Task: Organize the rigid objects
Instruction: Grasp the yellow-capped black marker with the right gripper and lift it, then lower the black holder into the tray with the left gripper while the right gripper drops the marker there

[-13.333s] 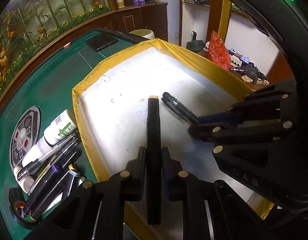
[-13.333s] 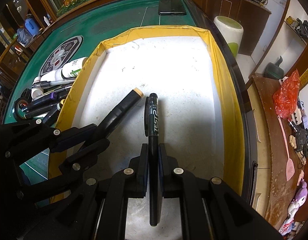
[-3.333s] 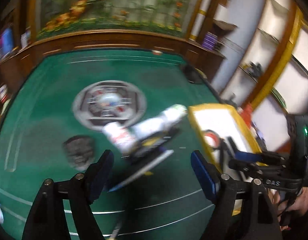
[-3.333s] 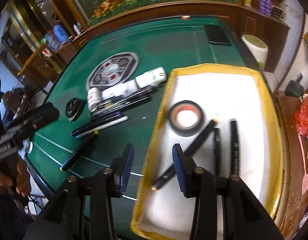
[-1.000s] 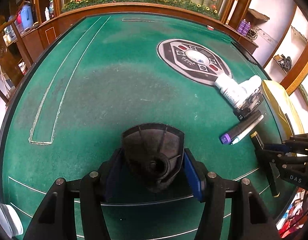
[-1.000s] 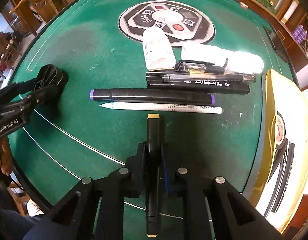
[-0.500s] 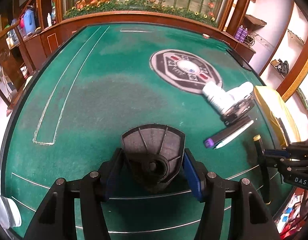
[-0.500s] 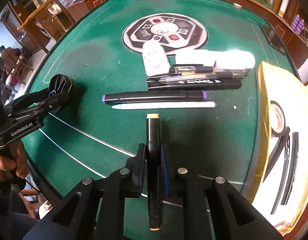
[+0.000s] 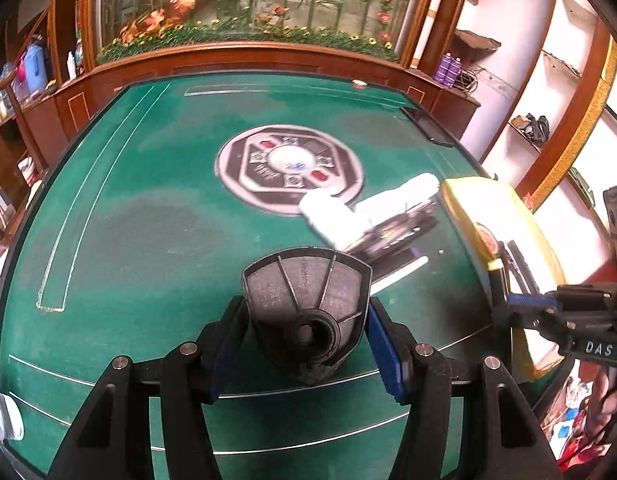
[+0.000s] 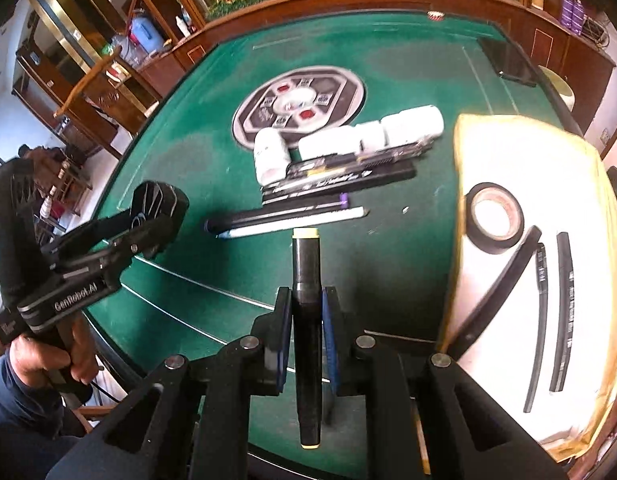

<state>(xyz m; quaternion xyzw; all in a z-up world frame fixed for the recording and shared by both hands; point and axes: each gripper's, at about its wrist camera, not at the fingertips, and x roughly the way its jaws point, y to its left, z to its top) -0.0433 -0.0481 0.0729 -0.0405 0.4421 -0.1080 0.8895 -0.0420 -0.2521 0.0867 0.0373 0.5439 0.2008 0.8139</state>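
Note:
My left gripper (image 9: 306, 338) is shut on a black ribbed plastic piece (image 9: 308, 304) and holds it above the green table; it also shows in the right wrist view (image 10: 156, 216). My right gripper (image 10: 306, 320) is shut on a black marker with a yellow cap (image 10: 306, 280), held above the table near the yellow-rimmed tray (image 10: 460, 168); it shows in the left wrist view (image 9: 504, 304). In the tray lie a black tape roll (image 10: 494, 218) and three dark pens (image 10: 564, 312).
On the felt lie white bottles (image 10: 372, 136), a black box-like marker (image 10: 340, 184), a purple-tipped marker and a white pen (image 10: 292, 220). An octagonal control panel (image 10: 300, 104) sits in the table's middle. A phone (image 10: 508, 60) lies at the far edge.
Both grippers have lifted and swung right, toward the tray, still holding their objects. The loose pens and bottles have not moved.

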